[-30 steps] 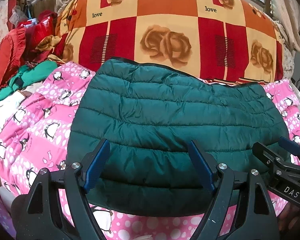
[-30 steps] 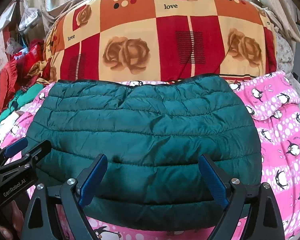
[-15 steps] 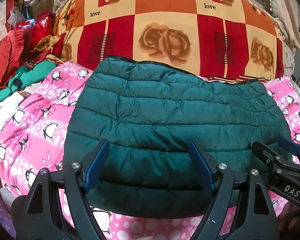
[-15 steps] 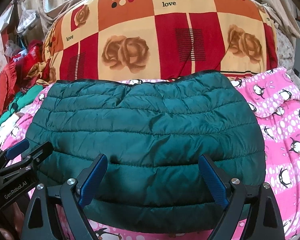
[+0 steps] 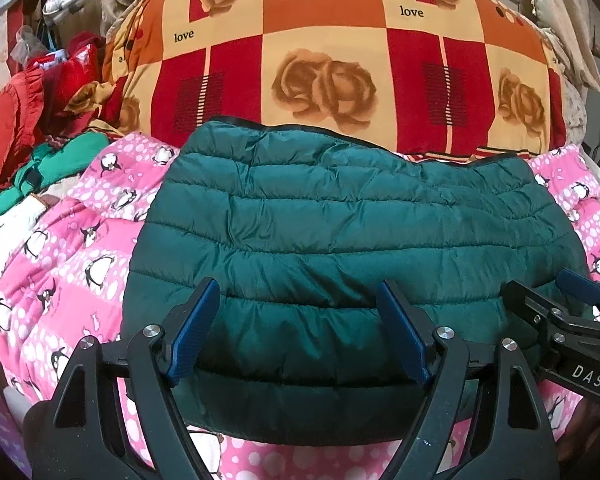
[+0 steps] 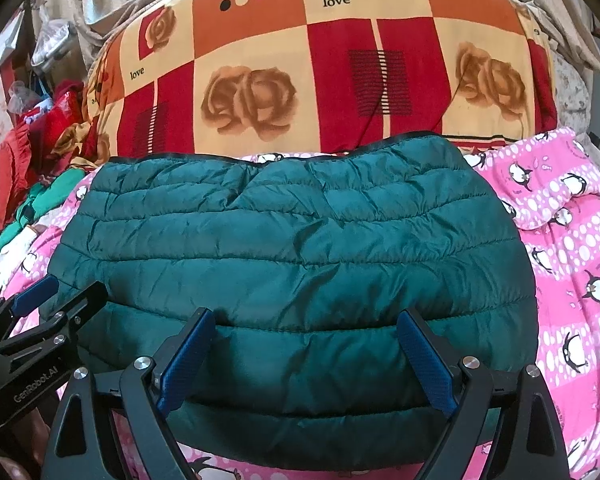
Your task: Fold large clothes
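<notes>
Pink penguin-print bedsheet (image 5: 80, 264) under my folded dark-green quilted puffer jacket (image 5: 340, 232); left gripper (image 5: 300, 332) and right gripper (image 6: 308, 356) gape empty — slippery padding could spring open.

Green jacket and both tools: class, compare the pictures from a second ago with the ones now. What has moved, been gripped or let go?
Nothing visibly changed. The green jacket lies folded on the pink sheet as before, and the left tool and right tool hang open over its near edge, gripping nothing.
</notes>
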`<state>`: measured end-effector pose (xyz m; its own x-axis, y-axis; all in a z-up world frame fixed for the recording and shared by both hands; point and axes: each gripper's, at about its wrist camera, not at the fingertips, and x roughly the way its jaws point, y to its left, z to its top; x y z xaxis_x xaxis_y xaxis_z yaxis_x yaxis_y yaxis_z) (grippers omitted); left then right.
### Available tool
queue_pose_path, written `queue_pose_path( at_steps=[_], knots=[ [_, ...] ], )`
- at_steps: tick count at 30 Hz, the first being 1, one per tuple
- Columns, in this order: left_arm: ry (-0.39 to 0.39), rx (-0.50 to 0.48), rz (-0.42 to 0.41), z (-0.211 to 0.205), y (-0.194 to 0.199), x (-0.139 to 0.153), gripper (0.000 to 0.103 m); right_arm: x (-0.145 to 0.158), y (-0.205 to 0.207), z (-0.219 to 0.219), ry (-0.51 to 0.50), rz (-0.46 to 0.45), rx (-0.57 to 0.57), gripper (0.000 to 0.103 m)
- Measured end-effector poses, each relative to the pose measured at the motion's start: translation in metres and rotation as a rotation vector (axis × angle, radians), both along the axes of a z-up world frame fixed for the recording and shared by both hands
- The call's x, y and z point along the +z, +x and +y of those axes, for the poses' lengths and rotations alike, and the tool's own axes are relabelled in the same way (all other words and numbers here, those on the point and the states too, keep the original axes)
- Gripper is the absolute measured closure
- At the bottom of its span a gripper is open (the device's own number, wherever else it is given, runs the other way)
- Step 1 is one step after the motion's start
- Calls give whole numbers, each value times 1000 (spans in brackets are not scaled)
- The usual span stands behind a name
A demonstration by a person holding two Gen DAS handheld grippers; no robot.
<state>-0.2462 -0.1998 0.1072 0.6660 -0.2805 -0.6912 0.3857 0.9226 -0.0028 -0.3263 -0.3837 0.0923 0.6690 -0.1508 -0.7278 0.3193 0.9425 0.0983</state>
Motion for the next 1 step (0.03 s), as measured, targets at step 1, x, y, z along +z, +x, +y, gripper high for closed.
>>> queue_pose_path(
  at_steps=[1],
  knots=[
    [-4,-2,8,0,1,-1,22,0,0,0,1,0,-1,12]
  ],
)
